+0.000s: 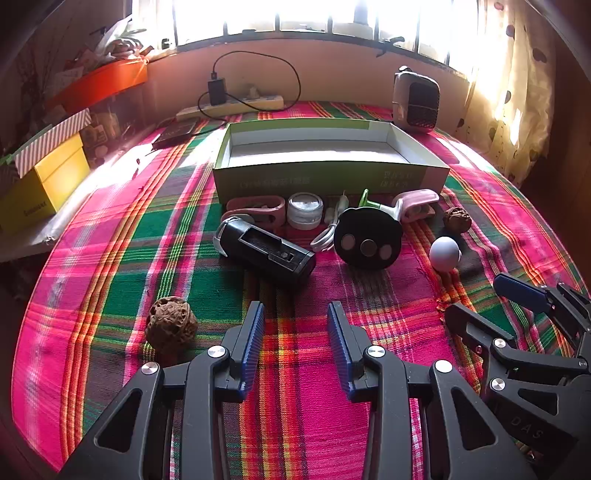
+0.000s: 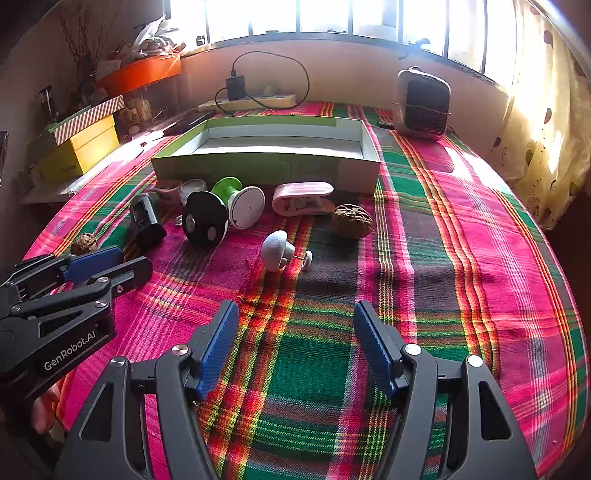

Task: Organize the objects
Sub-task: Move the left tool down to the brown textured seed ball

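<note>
The open green-and-white cardboard box (image 1: 328,177) sits empty at the far side of your plaid-covered bench (image 1: 295,406), small objects clustered before it. Your left claw (image 1: 296,347) and right claw (image 2: 291,347) hover apart, holding nothing.

Bright barred window (image 1: 314,18); spotted curtain (image 1: 517,92) at right; plaid tablecloth (image 1: 110,258).

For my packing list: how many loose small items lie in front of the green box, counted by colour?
Black: 2
Pink: 2
White: 3
Brown walnuts: 2
Green-and-white: 1
Total: 10
</note>
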Tool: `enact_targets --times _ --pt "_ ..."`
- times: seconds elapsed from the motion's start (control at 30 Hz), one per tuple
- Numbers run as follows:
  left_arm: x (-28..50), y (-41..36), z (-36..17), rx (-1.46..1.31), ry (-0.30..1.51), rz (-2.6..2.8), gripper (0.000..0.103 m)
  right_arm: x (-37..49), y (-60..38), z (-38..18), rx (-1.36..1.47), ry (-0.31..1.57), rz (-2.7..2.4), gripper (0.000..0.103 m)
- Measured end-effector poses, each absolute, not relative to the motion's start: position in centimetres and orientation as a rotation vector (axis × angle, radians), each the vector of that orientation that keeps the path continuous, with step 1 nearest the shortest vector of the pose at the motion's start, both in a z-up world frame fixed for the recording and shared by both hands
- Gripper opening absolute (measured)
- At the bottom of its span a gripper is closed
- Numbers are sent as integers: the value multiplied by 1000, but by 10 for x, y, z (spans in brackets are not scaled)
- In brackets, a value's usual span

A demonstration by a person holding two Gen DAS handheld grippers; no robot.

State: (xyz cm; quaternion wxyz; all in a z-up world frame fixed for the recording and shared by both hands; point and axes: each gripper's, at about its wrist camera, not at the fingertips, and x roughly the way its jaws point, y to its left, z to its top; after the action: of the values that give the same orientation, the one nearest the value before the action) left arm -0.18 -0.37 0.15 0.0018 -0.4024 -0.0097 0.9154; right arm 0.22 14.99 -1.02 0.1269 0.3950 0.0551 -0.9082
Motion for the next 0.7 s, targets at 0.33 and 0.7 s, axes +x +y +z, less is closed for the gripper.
enact_targets --times 0.33,0.7 --pt "-2 -3 1 -1264 -28 2873 33 2 150 -10 1149 160 -2644 65" --pt "-2 -2 1 -1265 -25 2874 33 2 150 -11 1148 160 -2645 65"
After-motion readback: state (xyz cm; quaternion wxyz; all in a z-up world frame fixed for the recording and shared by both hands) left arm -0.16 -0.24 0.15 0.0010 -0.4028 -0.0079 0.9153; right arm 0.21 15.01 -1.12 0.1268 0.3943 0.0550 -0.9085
